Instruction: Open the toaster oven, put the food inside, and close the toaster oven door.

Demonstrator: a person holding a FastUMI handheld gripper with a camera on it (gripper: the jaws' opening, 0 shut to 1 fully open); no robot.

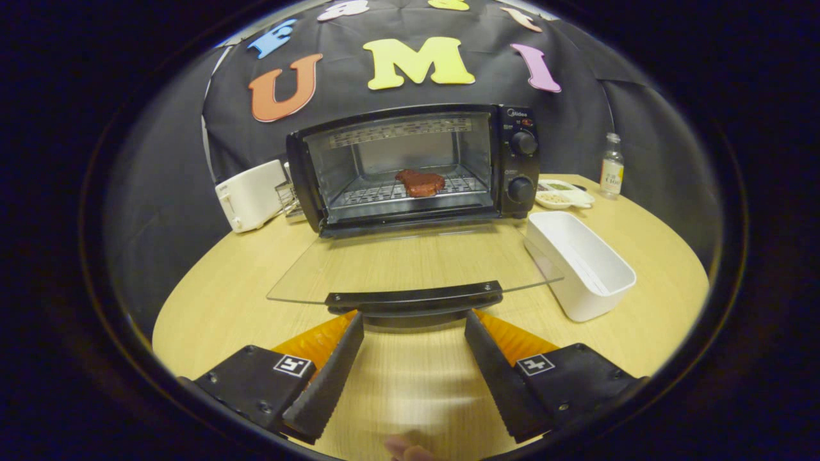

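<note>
Currently, in the gripper view, we judge the task to be at its last step: the toaster oven [413, 168] stands at the far side of the table [218, 301] with its door [410, 266] folded flat toward us, and the food [419, 182], a reddish-brown, steak-like piece, already lies on the wire rack [378, 192] inside. Only closing remains.

We hold the gripper [414, 323] with its fingers [333, 365] spread apart and empty, their tips just short of the door handle [415, 299], one to each side of its middle. The next move calls for getting under or around that handle and swinging the door up and away until it meets the oven front.

The door is a clear glass pane with rounded near corners; its handle is a dark, curved bar. The finger pads are black and ribbed. A white, smooth rectangular bin [580, 262] sits right of the door, close to its edge; we judge it a possible snag.
</note>
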